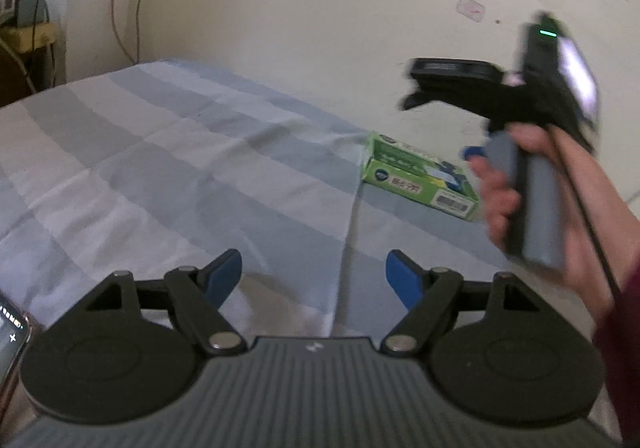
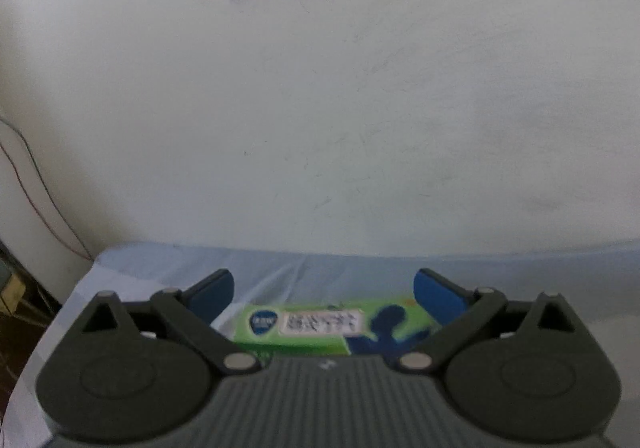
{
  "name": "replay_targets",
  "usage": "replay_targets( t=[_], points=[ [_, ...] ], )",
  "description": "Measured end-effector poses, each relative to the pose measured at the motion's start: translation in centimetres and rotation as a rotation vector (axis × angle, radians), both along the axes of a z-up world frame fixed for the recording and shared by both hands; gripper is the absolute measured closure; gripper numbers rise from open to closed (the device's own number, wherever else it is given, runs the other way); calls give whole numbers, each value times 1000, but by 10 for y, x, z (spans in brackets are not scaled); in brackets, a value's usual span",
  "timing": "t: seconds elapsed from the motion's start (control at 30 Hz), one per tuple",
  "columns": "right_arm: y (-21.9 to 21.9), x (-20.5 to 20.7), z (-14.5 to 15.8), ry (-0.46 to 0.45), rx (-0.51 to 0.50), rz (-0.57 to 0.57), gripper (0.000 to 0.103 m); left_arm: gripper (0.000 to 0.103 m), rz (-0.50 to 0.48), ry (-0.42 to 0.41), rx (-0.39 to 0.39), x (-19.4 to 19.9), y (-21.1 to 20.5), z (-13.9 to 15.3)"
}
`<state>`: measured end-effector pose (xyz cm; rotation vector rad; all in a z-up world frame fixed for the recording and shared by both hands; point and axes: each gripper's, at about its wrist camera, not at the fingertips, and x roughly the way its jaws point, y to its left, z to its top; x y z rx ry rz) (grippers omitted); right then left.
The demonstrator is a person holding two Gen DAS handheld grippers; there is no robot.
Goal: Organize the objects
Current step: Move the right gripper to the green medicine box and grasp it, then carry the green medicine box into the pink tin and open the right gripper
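The right claw (image 2: 323,294) was spread wide and gripped nothing, its blue fingertips (image 2: 438,294) hanging above and to either side of the green box (image 2: 308,328). That box lay flat on the bed's blue striped sheet (image 1: 160,152), close to the far edge and near the cream wall (image 2: 320,108). The left claw (image 1: 314,280) was likewise splayed and empty, well apart from the box over bare sheet.

The likeliest trouble seemed to be the grip itself: the box looked light and thin-walled, so a hard squeeze could crush it, while a shallow pinch across its long side might let it slip or tilt out. The soft bedding would give under a downward press, so the fingertips could snag the sheet or nudge the box towards the wall. Both views were blurred, so alignment was hard to judge.
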<state>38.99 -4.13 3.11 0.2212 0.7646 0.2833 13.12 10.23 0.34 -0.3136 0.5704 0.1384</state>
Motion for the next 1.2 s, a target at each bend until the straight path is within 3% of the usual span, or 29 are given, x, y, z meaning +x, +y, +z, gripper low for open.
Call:
replay_targets(
  t=[0.07,0.23,0.43,0.53,0.57,0.63,0.8,0.9,0.97,1.03,1.1,1.2],
  points=[
    [15,16,-9,63,-61,54,5,22,-5,-8,18,-2,-5,1],
    [40,13,-14,79,-266,247,0,22,35,-39,25,-3,-1,4],
    [19,-40,-9,96,-309,369,3,22,90,-80,7,-7,7,9],
    [21,-86,-23,6,-536,418,6,22,137,-120,16,-15,11,13],
    [17,-102,-24,-18,-533,420,7,22,149,-128,11,-16,13,14],
    [2,-127,-21,-4,-424,445,14,22,175,-131,-8,-17,18,14],
    [-7,-155,-21,-158,-382,390,6,22,208,-80,-19,-11,24,7],
    [-10,-151,-24,-143,-274,367,2,22,218,-72,2,-9,23,5],
    [-2,-149,-28,-149,-260,353,2,22,216,-72,19,-10,19,5],
    [3,-147,-40,-110,-296,335,19,22,209,-67,38,-10,16,3],
    [-17,-160,-35,-93,-229,309,20,22,200,-61,40,-9,17,2],
    [-37,-190,-31,-93,-252,334,21,22,160,-55,23,-8,17,1]
  ],
)
